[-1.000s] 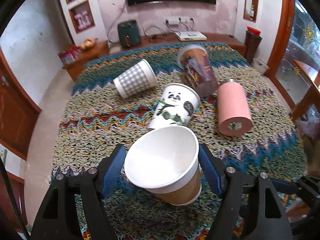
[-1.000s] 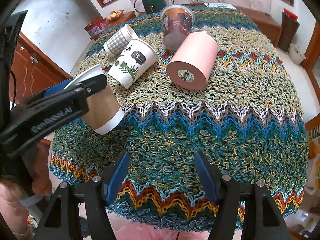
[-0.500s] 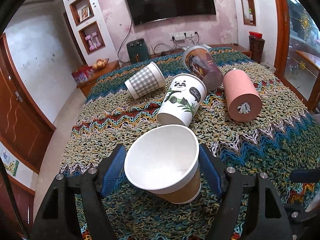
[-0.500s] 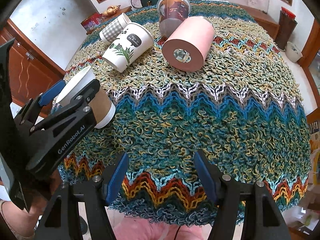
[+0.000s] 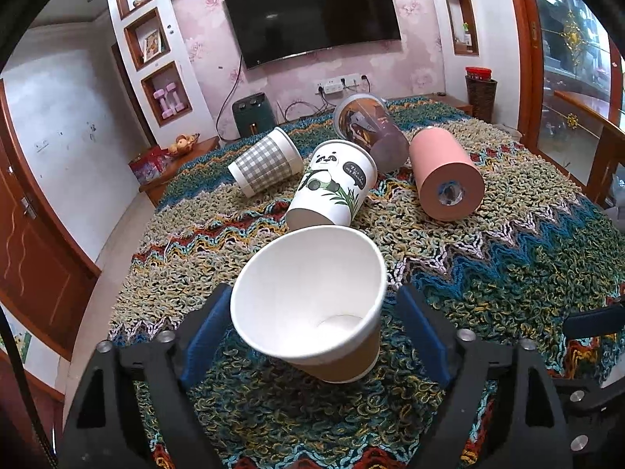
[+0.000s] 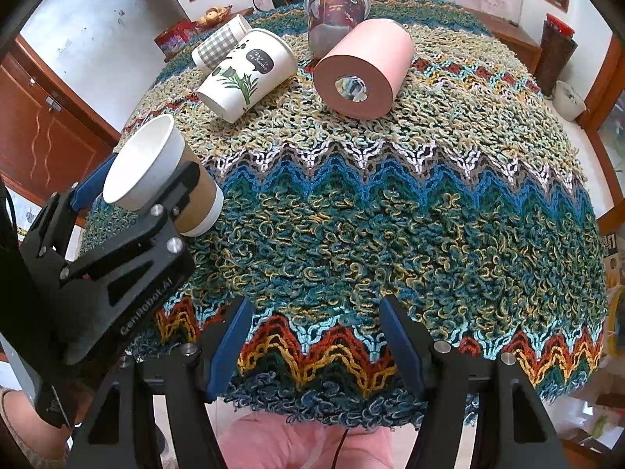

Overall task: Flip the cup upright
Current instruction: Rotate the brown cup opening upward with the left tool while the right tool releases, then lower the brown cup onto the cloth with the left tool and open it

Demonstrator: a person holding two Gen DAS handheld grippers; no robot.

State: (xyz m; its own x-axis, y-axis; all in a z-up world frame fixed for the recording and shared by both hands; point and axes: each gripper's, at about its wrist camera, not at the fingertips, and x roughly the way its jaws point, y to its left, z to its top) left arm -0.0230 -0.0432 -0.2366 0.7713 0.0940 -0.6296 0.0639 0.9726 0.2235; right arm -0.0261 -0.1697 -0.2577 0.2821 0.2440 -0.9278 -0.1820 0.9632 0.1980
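Note:
A white paper cup with a brown sleeve (image 5: 312, 305) sits between the blue pads of my left gripper (image 5: 312, 324), mouth up and tilted toward the camera, its base at the woven cloth. The right wrist view shows the same cup (image 6: 156, 174) held by the left gripper (image 6: 133, 195) near the table's left edge. My right gripper (image 6: 312, 336) is open and empty over the table's near edge. Further back lie a panda cup (image 5: 332, 187), a grey checked cup (image 5: 263, 166), a dark printed cup (image 5: 367, 133) and a pink tumbler (image 5: 445, 174), all on their sides.
The round table carries a thick zigzag woven cloth (image 6: 390, 203). Behind it stand a low wooden bench with a green appliance (image 5: 252, 115), a wall TV (image 5: 312, 11) and wall shelves. A wooden door (image 5: 27, 234) is at the left.
My left gripper has tipped the brown-sleeved cup more upright and lowered it toward the cloth. The view has levelled, showing more of the room. The right gripper has stayed still and open.

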